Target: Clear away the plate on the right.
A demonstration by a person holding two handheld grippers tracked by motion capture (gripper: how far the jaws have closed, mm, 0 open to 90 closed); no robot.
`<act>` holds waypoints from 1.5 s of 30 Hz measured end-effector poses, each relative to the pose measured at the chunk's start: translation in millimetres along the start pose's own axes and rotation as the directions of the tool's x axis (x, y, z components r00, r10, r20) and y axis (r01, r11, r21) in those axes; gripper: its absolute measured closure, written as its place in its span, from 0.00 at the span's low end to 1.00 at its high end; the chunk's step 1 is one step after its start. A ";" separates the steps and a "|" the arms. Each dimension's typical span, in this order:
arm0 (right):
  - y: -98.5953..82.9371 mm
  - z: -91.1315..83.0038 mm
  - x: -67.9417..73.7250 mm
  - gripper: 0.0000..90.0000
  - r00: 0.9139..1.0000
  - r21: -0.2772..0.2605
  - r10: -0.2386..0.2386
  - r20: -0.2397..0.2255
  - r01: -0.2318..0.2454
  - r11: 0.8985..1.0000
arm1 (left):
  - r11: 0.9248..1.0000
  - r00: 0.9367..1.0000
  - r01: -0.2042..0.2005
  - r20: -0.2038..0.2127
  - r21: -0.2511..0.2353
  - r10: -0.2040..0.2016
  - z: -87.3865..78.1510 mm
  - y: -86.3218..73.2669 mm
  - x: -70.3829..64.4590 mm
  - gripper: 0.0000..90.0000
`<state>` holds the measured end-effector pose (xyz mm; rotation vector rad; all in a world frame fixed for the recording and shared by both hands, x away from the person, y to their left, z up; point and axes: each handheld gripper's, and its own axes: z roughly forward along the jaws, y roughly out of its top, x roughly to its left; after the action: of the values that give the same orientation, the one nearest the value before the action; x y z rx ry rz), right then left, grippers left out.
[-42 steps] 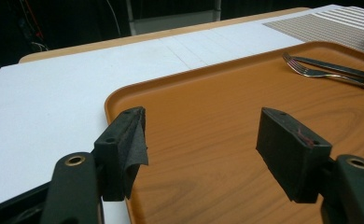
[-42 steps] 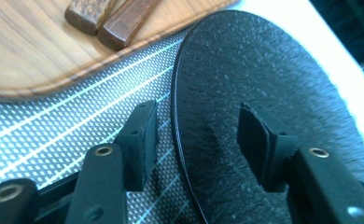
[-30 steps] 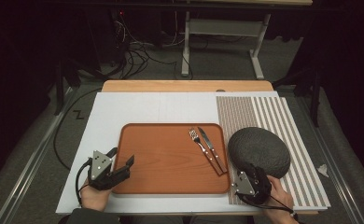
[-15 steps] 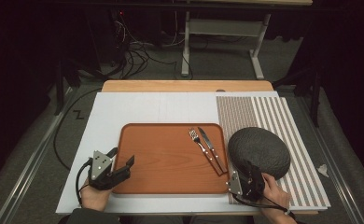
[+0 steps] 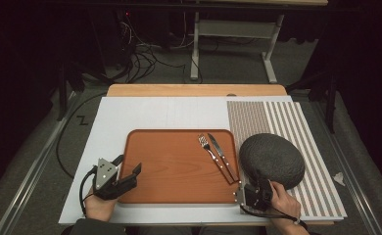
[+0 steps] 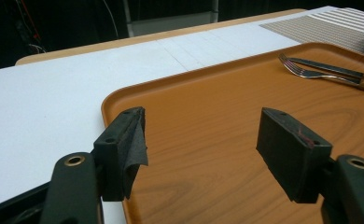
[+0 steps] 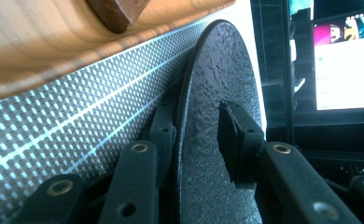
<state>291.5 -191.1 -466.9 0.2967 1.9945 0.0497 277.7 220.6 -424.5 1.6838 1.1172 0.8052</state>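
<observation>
A dark, rough-textured plate [image 5: 272,159] lies on the striped placemat [image 5: 287,122] right of an orange-brown tray [image 5: 174,166]. My right gripper [image 5: 262,186] is at the plate's near rim. In the right gripper view its jaws [image 7: 196,112] clamp the plate [image 7: 213,70], one under the rim and one pad on top. A fork [image 5: 209,149] and a knife [image 5: 222,152] with wooden handles lie side by side on the tray's right part. My left gripper [image 5: 129,164] stands open over the tray's near left corner, with nothing between its jaws [image 6: 213,135].
Tray and placemat rest on a white board [image 5: 145,115] over a wooden table. A small white scrap [image 5: 338,177] lies at the right. Cables and a metal stand sit on the floor beyond the table. A lit screen [image 7: 343,65] shows in the right gripper view.
My right hand and gripper have shifted slightly left and toward the near edge at the plate's rim. The left gripper has stayed in place.
</observation>
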 end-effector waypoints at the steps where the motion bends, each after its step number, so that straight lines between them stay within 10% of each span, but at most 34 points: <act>1: 0.4 0.3 0.6 0.82 1.000 -0.001 -0.010 0.001 0.010 1.000 | 1.000 1.000 -0.003 0.001 0.002 0.003 -0.1 0.0 0.1 0.36; 12: 1.7 0.1 2.7 0.91 0.998 0.019 -0.067 -0.005 0.067 0.998 | 1.000 1.000 -0.001 -0.001 0.000 0.001 -0.8 0.1 0.3 0.36; 45: -10.2 -10.6 -23.0 0.97 0.999 -0.016 -0.035 -0.012 0.035 0.999 | 1.000 1.000 0.004 -0.006 0.003 -0.004 -0.3 0.2 1.2 0.36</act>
<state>289.4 -205.2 -443.7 0.2515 2.0096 0.0453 277.9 221.9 -424.2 1.6819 1.1257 0.8072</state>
